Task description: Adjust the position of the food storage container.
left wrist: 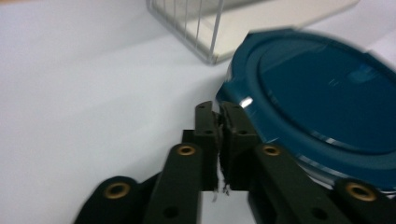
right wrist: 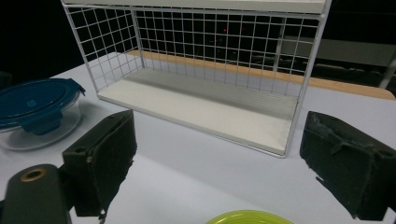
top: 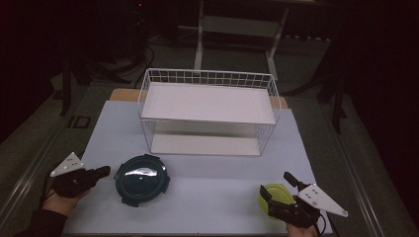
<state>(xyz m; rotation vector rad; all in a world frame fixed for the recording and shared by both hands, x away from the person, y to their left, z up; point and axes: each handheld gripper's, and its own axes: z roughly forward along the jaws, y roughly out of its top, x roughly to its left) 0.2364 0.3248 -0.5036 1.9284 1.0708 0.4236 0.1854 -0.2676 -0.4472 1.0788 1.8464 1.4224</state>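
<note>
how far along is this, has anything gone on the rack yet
Nothing is done yet: both shelves of the rack are bare. In hand: the left tool is shut, its tips at the rim of the blue-lidded container; a grip isn't clear. The right tool is open over the green bowl. Both still sit on the table.

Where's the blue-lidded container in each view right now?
High view: blue-lidded container lower left of centre, beside the left gripper.
Left gripper view: right side, against the closed jaws.
Right gripper view: far left.
Shared landmark: white wire rack.
</note>
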